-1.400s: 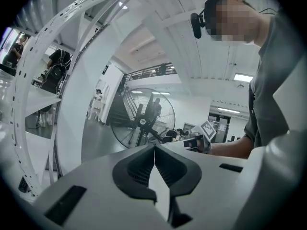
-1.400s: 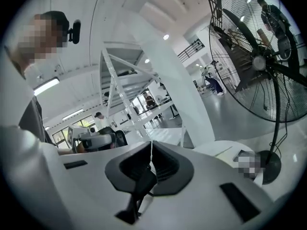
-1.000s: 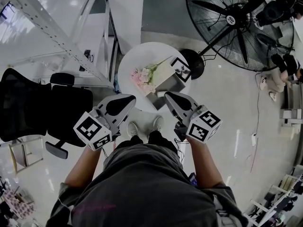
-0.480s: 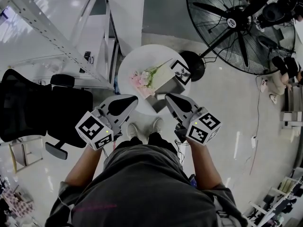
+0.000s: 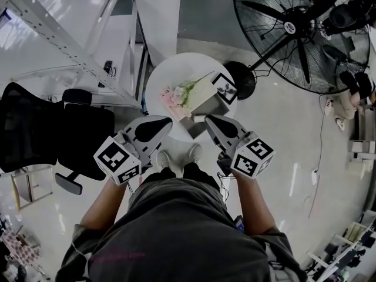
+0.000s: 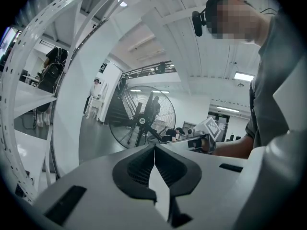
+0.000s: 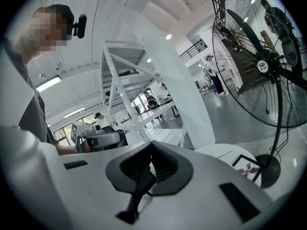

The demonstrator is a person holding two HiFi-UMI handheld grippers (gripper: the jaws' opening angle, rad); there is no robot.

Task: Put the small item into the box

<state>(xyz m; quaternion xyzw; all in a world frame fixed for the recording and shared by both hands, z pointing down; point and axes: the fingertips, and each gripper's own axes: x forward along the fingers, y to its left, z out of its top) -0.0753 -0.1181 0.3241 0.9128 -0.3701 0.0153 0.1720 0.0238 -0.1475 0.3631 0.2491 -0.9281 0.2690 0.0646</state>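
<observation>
On the small round white table [image 5: 176, 69] stand a grey box [image 5: 207, 103] with its beige flap up, a bunch of pink flowers [image 5: 175, 96] and a small framed picture [image 5: 224, 88]. The frame [image 7: 247, 167] also shows at the lower right of the right gripper view. I cannot tell which thing is the small item. My left gripper [image 5: 163, 123] hangs at the table's near edge on the left, and my right gripper [image 5: 209, 120] on the right. Both stand above the floor, short of the box. The left gripper [image 6: 154, 150] is shut and empty. So is the right gripper [image 7: 152, 148].
A big floor fan [image 5: 299, 28] stands right of the table, its round base [image 5: 241, 78] touching the table's edge. A black office chair [image 5: 53, 134] is at the left, white metal racks [image 5: 76, 46] behind it. My feet [image 5: 176, 156] are just before the table.
</observation>
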